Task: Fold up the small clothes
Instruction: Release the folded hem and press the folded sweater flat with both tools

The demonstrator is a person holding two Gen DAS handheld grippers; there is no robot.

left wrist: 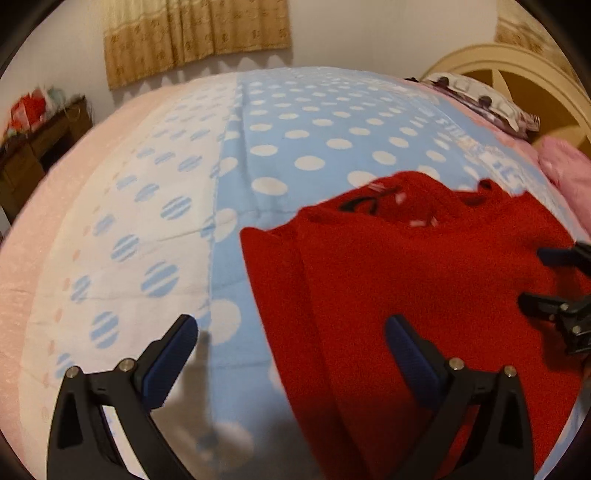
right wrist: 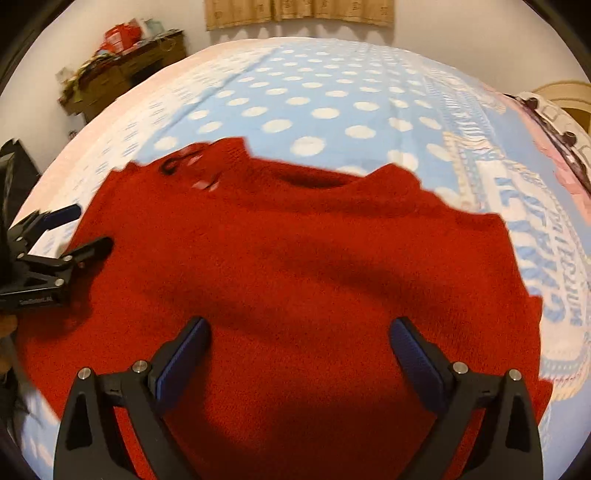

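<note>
A small red knitted sweater (right wrist: 295, 258) lies spread on the blue polka-dot bedspread (right wrist: 314, 96), neckline toward the far side. It also shows in the left wrist view (left wrist: 424, 288), with a folded edge at its left side. My left gripper (left wrist: 291, 332) is open and empty, hovering over the sweater's left edge; it also shows in the right wrist view (right wrist: 92, 229). My right gripper (right wrist: 299, 332) is open and empty above the sweater's lower middle; it also shows at the right edge of the left wrist view (left wrist: 532, 277).
The bedspread (left wrist: 295, 140) covers a pink sheet (left wrist: 33, 240). A patterned pillow (left wrist: 484, 99) and a cream headboard (left wrist: 517, 62) are at the far right. A wooden dresser (right wrist: 122, 70) with clutter stands at the far left, and a curtain (left wrist: 192, 33) hangs behind.
</note>
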